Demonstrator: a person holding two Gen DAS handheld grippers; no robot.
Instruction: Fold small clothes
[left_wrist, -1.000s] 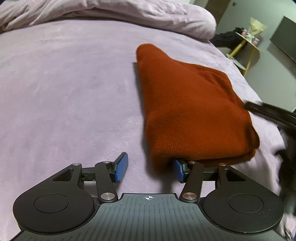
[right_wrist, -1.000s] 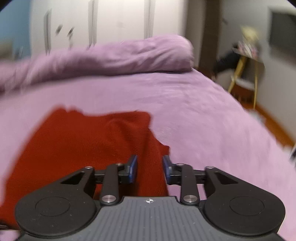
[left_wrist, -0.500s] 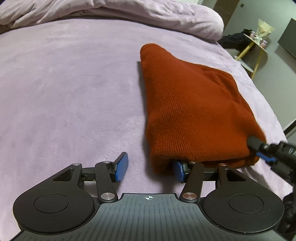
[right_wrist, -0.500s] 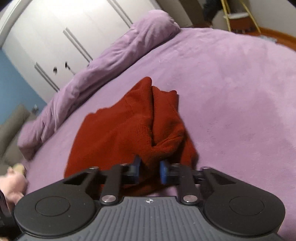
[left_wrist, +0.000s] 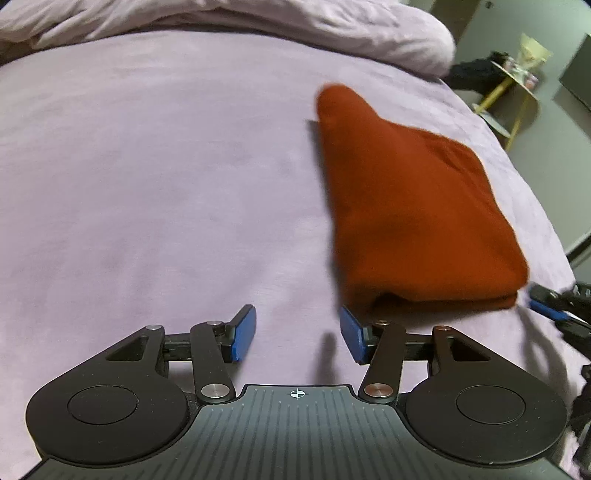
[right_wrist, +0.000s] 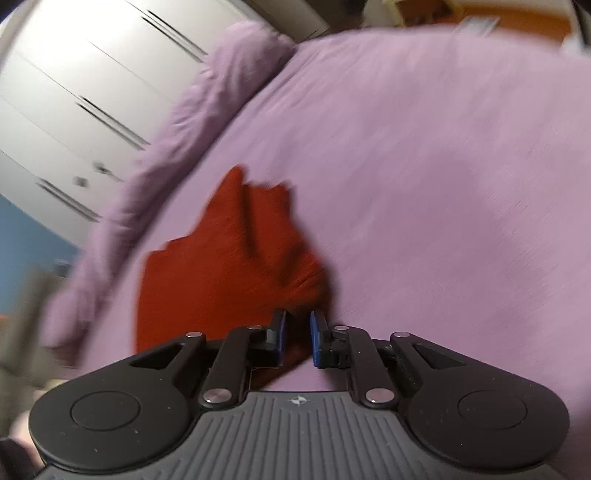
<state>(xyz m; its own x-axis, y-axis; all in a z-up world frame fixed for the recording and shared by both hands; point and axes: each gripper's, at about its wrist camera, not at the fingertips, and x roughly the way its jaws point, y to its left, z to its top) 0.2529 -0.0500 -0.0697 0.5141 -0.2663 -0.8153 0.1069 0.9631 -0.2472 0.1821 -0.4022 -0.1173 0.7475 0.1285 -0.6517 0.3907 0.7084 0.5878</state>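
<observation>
A rust-red knitted garment (left_wrist: 410, 218) lies folded on the lilac bed cover (left_wrist: 166, 177); it also shows, blurred, in the right wrist view (right_wrist: 229, 266). My left gripper (left_wrist: 297, 332) is open and empty just in front of the garment's near left corner, not touching it. My right gripper (right_wrist: 297, 334) has its pads a narrow gap apart at the garment's near edge, with nothing between them; it also shows at the right edge of the left wrist view (left_wrist: 550, 302), beside the garment's near right corner.
A rolled lilac duvet (left_wrist: 258, 18) lies along the far side of the bed. A yellow side table (left_wrist: 513, 85) stands past the bed's far right corner. White wardrobe doors (right_wrist: 92, 92) stand behind the bed.
My left gripper has pulled back from the garment's corner, its right finger no longer under the fabric. My right gripper has let go of the cloth and drawn back.
</observation>
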